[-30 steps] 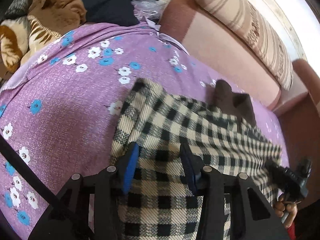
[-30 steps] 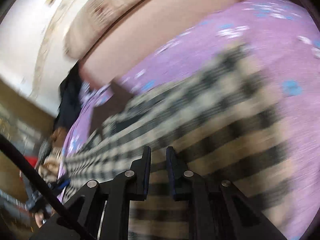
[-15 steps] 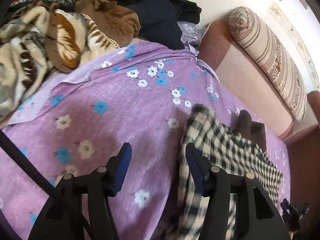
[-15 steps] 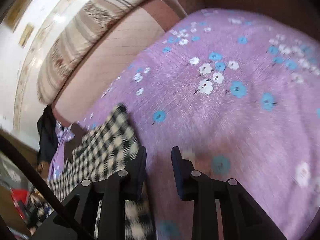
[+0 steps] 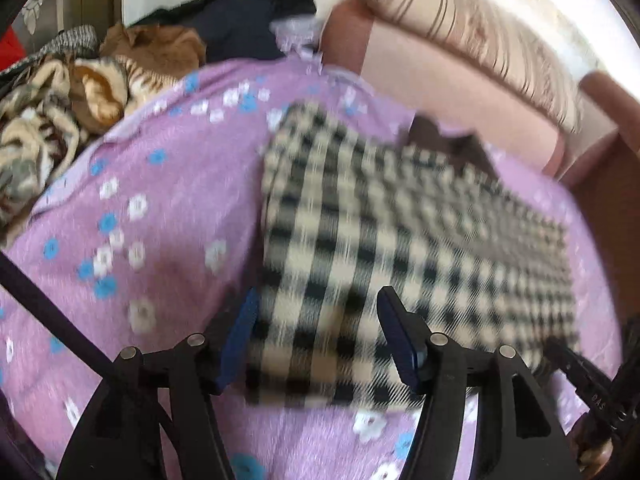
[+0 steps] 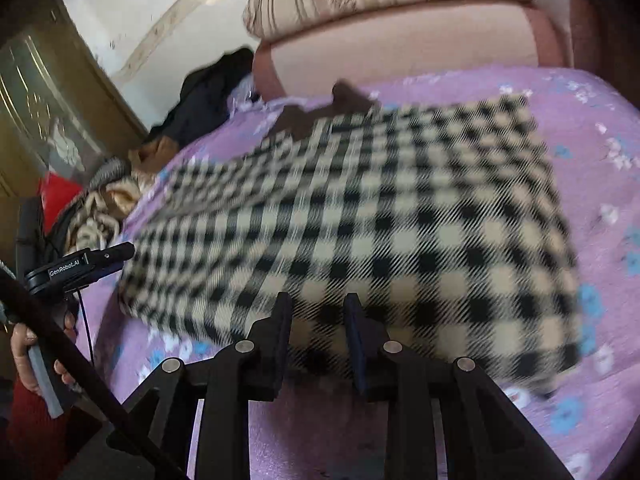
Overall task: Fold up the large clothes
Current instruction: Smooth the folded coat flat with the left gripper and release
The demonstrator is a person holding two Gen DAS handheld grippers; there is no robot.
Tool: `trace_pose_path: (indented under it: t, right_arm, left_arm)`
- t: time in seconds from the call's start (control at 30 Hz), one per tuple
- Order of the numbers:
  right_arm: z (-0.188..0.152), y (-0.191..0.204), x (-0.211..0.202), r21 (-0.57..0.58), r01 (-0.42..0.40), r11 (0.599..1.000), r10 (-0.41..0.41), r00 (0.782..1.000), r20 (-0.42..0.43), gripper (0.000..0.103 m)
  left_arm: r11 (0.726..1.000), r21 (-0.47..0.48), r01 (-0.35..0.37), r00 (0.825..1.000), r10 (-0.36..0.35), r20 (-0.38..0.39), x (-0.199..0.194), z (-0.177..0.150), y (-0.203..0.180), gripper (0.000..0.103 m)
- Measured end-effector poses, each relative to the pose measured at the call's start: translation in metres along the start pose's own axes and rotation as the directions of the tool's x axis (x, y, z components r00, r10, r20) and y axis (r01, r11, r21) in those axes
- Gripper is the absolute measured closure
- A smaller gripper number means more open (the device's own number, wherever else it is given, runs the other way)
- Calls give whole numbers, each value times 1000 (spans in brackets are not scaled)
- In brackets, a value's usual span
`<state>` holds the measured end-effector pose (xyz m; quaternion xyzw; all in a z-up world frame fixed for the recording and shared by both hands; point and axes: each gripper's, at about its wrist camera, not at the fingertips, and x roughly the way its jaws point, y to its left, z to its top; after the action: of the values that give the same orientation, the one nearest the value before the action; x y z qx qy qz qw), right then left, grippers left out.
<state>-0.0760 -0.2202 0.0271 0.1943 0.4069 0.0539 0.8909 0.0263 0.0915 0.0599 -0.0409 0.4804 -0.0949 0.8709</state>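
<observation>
A black-and-cream checked garment [image 5: 380,240] lies folded into a flat rectangle on the purple flowered bedspread [image 5: 140,220]; a dark brown part [image 5: 444,140] sticks out at its far edge. It also shows in the right wrist view [image 6: 380,220]. My left gripper [image 5: 316,336] is open and empty, just above the garment's near left corner. My right gripper [image 6: 316,334] is open with a narrower gap, empty, over the garment's near edge. The left gripper [image 6: 80,266] shows at the left of the right wrist view. Both views are motion-blurred.
A pile of other clothes and blankets [image 5: 60,112] lies at the far left of the bed, with dark garments [image 5: 248,20] behind. A pink sofa back [image 5: 460,92] with a striped bolster [image 5: 480,28] runs along the far side. A wooden door [image 6: 52,112] stands at the left.
Both grippers have pulled back from the bedspread to the garment's near edge. The right gripper's gap has widened. The garment lies flat and folded, held by neither.
</observation>
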Motion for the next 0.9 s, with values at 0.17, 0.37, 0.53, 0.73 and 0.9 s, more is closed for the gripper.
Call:
trace_pose_path:
  t: [0.17,0.37,0.53,0.73,0.9]
  right_arm:
    - [-5,-30,-3,35,83,996,-83,997,-4,75]
    - [3,-66,-30,148,121,981,-126,992,25,76]
    - [7,-60,-54,128,234,964,-247,964,101,65]
    - [5,-29,-69,49,251,967,-256,950,178,63]
    - [-4,25,-52,-136,248,959,-224,959,172,55]
  left_arm:
    - [996,-33,-81,995,79,-61,17,-16,18,42]
    - [989,-106,-102,994,98,-39,6,-13,46,41]
    - [977,-126,-169,985,173,21,-12,-4,57,41]
    - [964,-115,-238,966,248,77,-23,4,62,41]
    - [968,-64,-244,962,250,110,-28,6,48,41]
